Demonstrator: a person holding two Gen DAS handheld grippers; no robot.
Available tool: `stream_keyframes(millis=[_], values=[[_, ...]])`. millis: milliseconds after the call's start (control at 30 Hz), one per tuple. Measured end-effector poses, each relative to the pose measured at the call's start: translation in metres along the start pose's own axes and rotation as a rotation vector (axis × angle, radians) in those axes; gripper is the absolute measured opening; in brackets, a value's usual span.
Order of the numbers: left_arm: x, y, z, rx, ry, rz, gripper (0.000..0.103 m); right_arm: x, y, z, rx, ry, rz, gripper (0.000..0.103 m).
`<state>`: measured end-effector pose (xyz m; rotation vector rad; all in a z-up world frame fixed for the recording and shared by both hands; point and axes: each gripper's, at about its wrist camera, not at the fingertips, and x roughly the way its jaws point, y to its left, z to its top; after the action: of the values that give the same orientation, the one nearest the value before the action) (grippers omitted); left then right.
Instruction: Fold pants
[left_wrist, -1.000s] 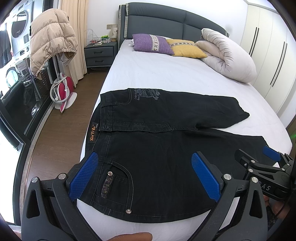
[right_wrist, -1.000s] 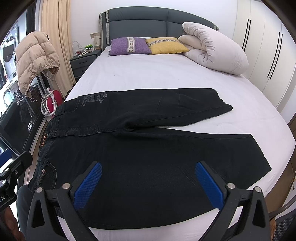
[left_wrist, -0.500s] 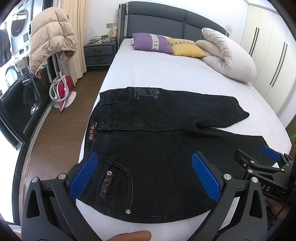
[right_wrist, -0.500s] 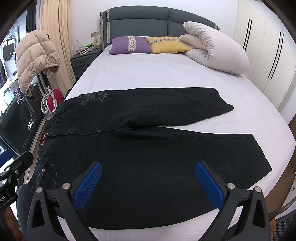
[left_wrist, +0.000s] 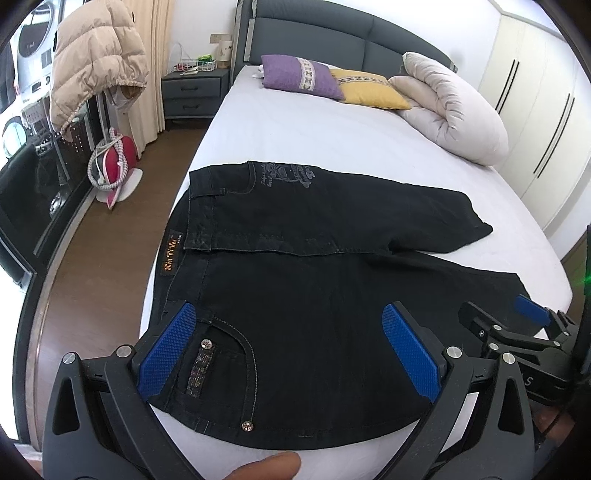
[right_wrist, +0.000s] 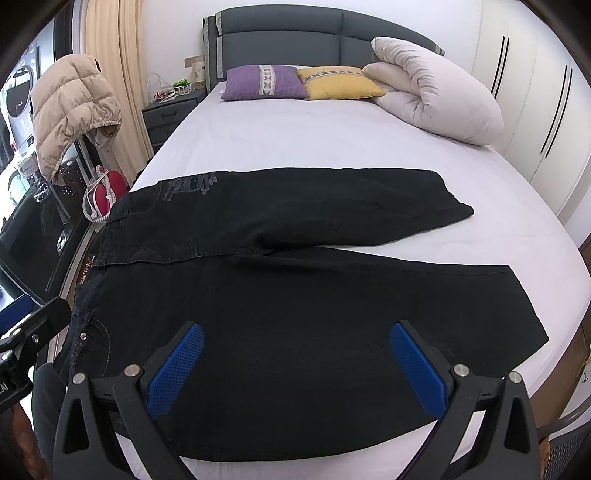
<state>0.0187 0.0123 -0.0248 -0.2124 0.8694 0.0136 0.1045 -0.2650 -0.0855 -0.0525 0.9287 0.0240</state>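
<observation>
Black pants (left_wrist: 303, 266) lie flat on the white bed (left_wrist: 303, 129), waistband at the left edge, both legs running right; the far leg is shorter. They also show in the right wrist view (right_wrist: 295, 280). My left gripper (left_wrist: 288, 343) is open and empty, hovering above the near back pocket at the waist end. My right gripper (right_wrist: 295, 358) is open and empty above the middle of the near leg; it also shows at the right of the left wrist view (left_wrist: 517, 328).
A purple pillow (left_wrist: 301, 75), a yellow pillow (left_wrist: 369, 88) and a rolled white duvet (left_wrist: 454, 114) lie at the headboard end. A beige jacket (left_wrist: 96, 59) hangs left of the bed above the wooden floor (left_wrist: 92, 266). Wardrobe doors (left_wrist: 535, 110) stand at right.
The left gripper has drifted slightly, so the pants sit a little lower and nearer in its view. Both grippers stay open; the pants have not moved.
</observation>
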Motion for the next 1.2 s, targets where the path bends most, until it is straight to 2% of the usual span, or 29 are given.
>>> stream_keyframes(millis=[167,233,267,400,500,567,633,767,867,967,1067,1167,1200], values=[[0.013,0.004,0.006,0.017,-0.004,-0.113,0.103,0.009,0.001,0.004,-0.010,0.018,0.012,0.103],[0.024,0.002,0.011,0.043,0.024,-0.198,0.103,0.014,0.000,0.007,-0.013,0.024,0.030,0.103],[0.029,0.000,0.013,0.051,0.046,-0.214,0.103,0.017,0.000,0.008,-0.014,0.026,0.041,0.103],[0.050,-0.006,0.021,0.102,0.079,-0.166,0.103,0.027,-0.004,0.018,-0.032,0.031,0.117,0.103],[0.071,0.005,0.039,0.075,0.102,-0.179,0.103,0.040,-0.010,0.034,-0.058,0.036,0.194,0.103],[0.079,0.017,0.054,0.079,0.082,-0.168,0.103,0.049,-0.015,0.050,-0.078,0.040,0.238,0.103],[0.097,0.027,0.083,0.128,0.057,-0.114,0.103,0.058,-0.020,0.064,-0.103,0.032,0.264,0.103],[0.144,0.037,0.141,0.257,0.063,-0.098,0.103,0.075,-0.027,0.099,-0.209,-0.010,0.290,0.096],[0.195,0.054,0.192,0.276,0.121,-0.163,0.103,0.088,-0.027,0.117,-0.315,-0.025,0.312,0.085],[0.240,0.063,0.224,0.309,0.198,-0.220,0.103,0.105,-0.028,0.130,-0.390,-0.002,0.362,0.078],[0.279,0.059,0.236,0.392,0.271,-0.218,0.102,0.121,-0.029,0.138,-0.447,0.030,0.423,0.077],[0.310,0.064,0.239,0.404,0.330,-0.237,0.101,0.137,-0.028,0.146,-0.485,0.043,0.443,0.074],[0.320,0.068,0.239,0.404,0.358,-0.237,0.094,0.143,-0.029,0.148,-0.486,0.054,0.451,0.073]])
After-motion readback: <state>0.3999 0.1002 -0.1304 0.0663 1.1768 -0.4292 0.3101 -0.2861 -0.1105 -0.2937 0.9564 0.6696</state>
